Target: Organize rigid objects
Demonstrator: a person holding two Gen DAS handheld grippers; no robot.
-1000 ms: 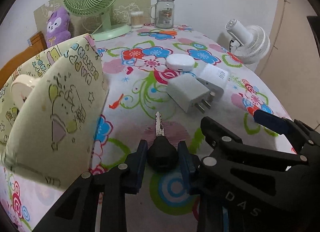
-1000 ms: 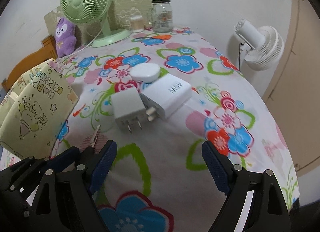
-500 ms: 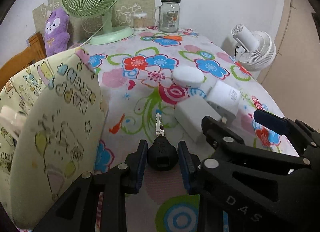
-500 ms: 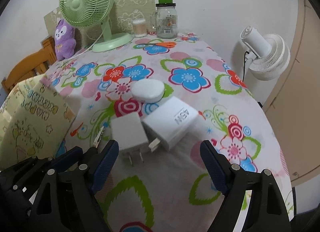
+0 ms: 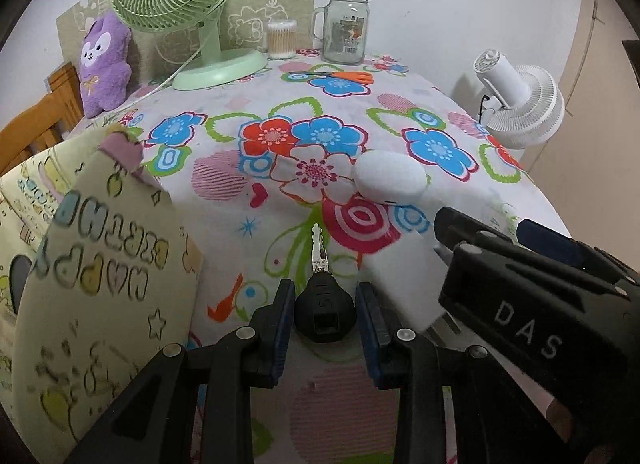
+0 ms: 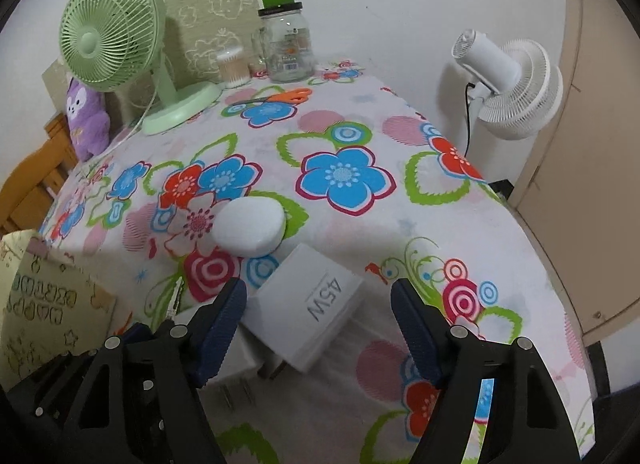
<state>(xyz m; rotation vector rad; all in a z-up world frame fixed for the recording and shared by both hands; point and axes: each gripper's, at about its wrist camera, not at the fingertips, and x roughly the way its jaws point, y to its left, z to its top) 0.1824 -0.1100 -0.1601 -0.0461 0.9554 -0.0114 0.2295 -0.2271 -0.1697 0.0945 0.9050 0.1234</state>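
A key [image 5: 322, 296] with a black head and silver blade sits between the blue pads of my left gripper [image 5: 325, 314], which is shut on the head. In the right wrist view my right gripper [image 6: 320, 314] is closing around the white charger marked 45W [image 6: 310, 318]; its pads stand apart from the block's sides. A second white charger [image 6: 230, 374] lies partly under the left finger, prongs toward me. A white oval case [image 6: 250, 226] rests just beyond them. The yellow patterned bag [image 5: 96, 304] stands at the left.
Flowered tablecloth [image 6: 344, 176] covers the table. At the back stand a green fan [image 6: 116, 40], a glass jar [image 6: 286, 44], a cotton-swab tub [image 6: 232, 66], orange scissors [image 6: 280, 96] and a purple plush [image 6: 86, 120]. A white fan [image 6: 512, 84] stands off the right edge.
Both grippers have moved forward over the table. The right gripper's jaws have narrowed and now straddle the 45W charger. The left keeps the key.
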